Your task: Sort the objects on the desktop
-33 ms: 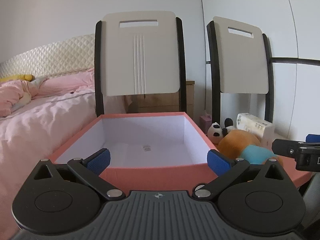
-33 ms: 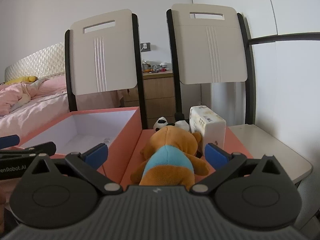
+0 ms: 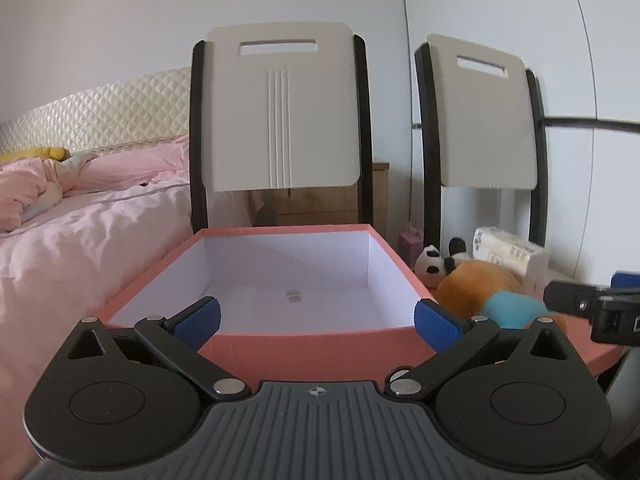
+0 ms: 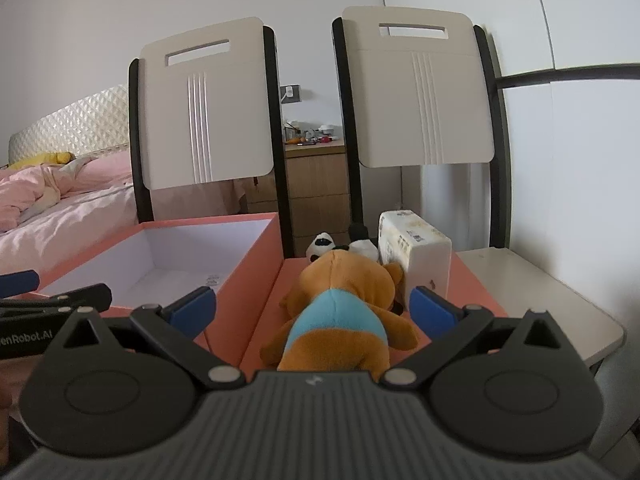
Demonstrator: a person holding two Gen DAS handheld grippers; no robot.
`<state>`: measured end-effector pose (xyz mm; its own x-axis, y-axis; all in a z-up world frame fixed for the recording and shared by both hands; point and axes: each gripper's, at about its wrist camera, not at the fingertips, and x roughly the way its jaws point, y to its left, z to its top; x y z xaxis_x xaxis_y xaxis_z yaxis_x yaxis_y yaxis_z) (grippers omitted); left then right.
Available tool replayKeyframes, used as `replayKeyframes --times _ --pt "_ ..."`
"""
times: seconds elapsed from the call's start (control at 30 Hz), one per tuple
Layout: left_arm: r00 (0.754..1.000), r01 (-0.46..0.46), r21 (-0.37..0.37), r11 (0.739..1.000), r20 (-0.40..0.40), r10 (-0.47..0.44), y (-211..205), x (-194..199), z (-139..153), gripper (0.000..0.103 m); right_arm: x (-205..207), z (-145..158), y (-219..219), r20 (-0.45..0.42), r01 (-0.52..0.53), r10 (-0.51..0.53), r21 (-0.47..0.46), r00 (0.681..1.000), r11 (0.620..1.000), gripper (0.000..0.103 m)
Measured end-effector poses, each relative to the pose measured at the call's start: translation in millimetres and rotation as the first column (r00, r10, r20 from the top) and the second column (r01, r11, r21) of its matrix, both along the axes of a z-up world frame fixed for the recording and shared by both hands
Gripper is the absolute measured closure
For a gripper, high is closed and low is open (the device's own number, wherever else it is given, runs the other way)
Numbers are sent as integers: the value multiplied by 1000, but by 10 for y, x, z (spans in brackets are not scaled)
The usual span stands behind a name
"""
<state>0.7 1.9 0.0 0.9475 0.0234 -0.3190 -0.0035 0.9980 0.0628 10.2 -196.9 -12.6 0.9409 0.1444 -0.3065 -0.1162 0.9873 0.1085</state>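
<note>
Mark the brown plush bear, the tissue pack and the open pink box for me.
brown plush bear [image 4: 340, 312]: right wrist view, on its blue shirt.
tissue pack [image 4: 420, 256]: right wrist view, on its near end face.
open pink box [image 3: 312, 344]: left wrist view, on its near outer wall.

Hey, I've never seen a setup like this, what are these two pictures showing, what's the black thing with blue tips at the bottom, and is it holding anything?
Those black parts are two hand-held grippers, one in each of a person's hands, each with a fisheye camera looking forward along its two blue-padded fingers. One picture comes from the left gripper, the other from the right gripper. Both are open and hold nothing. The left one faces an open pink box that looks empty apart from a small label on its floor. The right one faces a brown plush bear in a blue shirt, lying on a pink surface beside the box. Behind the bear are a small panda toy and a tissue pack. Two chair backs stand behind.
</note>
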Motion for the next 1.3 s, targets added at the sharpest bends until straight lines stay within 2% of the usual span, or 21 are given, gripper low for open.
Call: replayKeyframes --times 0.27,0.37,0.57,0.87,1.1,1.3 --pt "994 13 -44 999 107 -8 179 -58 -59 0 -11 -84 9 17 12 -13 32 1000 999 0" --pt "993 14 -15 1000 115 -12 184 -72 -119 0 -62 -72 17 30 5 -6 26 1000 1000 0" --pt "995 -3 10 1000 98 2 209 -42 -147 0 -82 -83 48 59 1 -3 17 998 1000 0" --pt "994 8 9 1000 107 -9 260 -52 -162 0 -19 -132 40 21 -6 5 42 1000 999 0" --pt "995 7 9 1000 104 -8 293 -29 -145 0 -45 -124 18 36 -2 0 51 999 999 0" --pt "995 6 18 1000 104 -8 206 -63 -176 0 -111 -89 1 84 -43 38 61 996 997 0"
